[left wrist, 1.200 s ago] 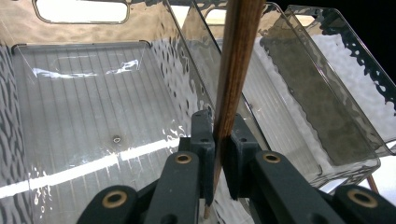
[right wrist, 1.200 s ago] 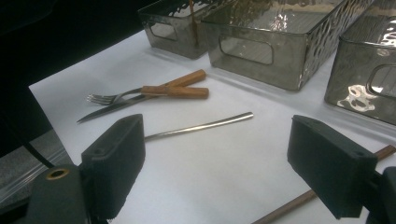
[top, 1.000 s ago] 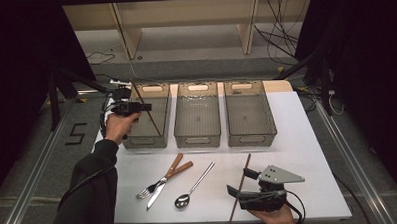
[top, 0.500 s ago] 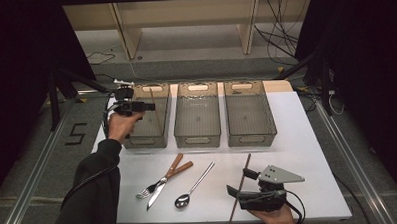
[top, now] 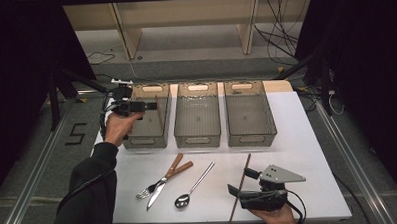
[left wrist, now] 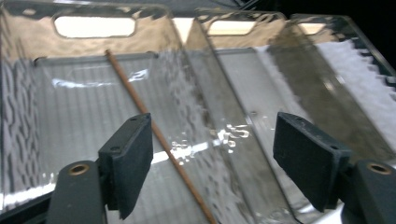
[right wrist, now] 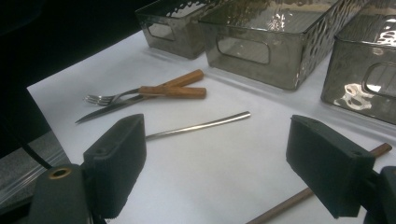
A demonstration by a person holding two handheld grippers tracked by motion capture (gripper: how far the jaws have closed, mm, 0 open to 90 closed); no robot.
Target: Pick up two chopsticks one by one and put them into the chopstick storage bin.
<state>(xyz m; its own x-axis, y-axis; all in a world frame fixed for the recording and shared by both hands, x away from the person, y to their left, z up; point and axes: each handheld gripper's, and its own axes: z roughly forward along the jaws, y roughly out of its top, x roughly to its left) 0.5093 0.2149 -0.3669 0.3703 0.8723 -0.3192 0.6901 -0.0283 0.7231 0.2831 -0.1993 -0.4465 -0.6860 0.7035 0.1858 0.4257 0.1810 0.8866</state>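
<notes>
Table [top: 307,138]: white rectangular top. It carries three smoky clear plastic bins, in a row along the far edge: left bin [top: 158,96], middle bin [top: 182,127], right bin [top: 269,124].

Count, largest to smallest: bins 3; thin brown wooden chopsticks 2; steel spoon 1 [top: 194,184]; wooden-handled fork 1 [top: 164,177]; wooden-handled knife 1 [top: 169,179]. Fork and knife lie crossed near the front edge, left of centre; the spoon lies just beside them on the right.

Chopstick A [left wrist: 154,130] lies loose in the left bin, slanting across its ribbed floor. Chopstick B [top: 239,190] lies flat on the table near the front edge, right of centre.

Left tool [top: 149,106]: hovers over the left bin. Its jaws have just been opening and now stand wide; chopstick A runs below the gap close to one pad, free of both. Nothing held.

Right tool [top: 234,191]: rests low at the front edge, jaws spread wide, no grip. Chopstick B lies under and beside one pad [right wrist: 327,163].

Handling, judged: chopstick B is very light, stiff, smooth and round, so likely to roll or pivot in the pads. Best grasped across the shaft near mid-length, jaws square to it and low to the table.
</notes>
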